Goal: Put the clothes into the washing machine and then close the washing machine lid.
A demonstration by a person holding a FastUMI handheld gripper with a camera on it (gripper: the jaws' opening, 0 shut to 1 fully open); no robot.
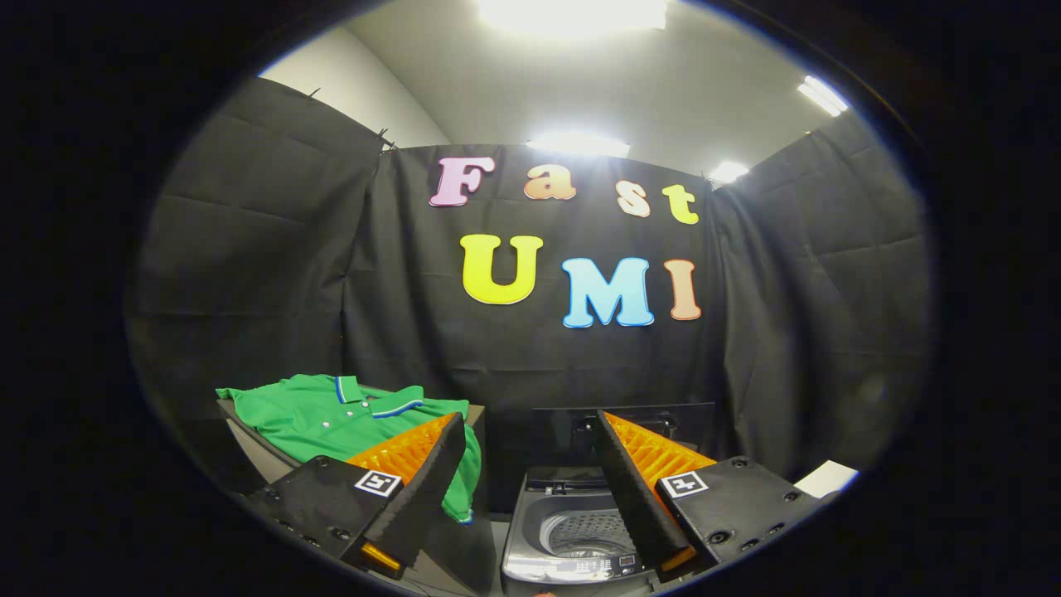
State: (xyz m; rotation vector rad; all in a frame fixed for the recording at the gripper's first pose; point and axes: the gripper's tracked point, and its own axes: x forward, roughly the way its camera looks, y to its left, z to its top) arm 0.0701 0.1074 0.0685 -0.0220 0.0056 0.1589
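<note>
1. Hovering with its two fingers spread wide and nothing between them, the claw (527, 427) is empty and looks out toward the booth's black wall; no garment has been taken up yet, so the step in hand, as I judge it, is reaching for the clothes.
2. To do that well, swing the claw toward the green polo shirt (331, 414) and come down on a bunched part of the cloth rather than a flat single layer; a pinch near the collar or a fold should lift more of the fabric in one go; keep the fingers parted until cloth sits between both of them.
3. The shirt lies spread on a raised grey stand (249, 439) beyond and partly behind the left finger; one hem hangs over the stand's near edge, just beside that finger.
4. The washing machine (564, 531) stands below and between the fingers, close to the inner side of the right finger; its lid (622, 423) is up and the perforated drum (588, 531) is open to view, apparently empty.
5. The shirt and the machine sit near each other, so the carry should be short; lift the trailing hem clear of the rim before letting go; the lid is not yet closed.
</note>
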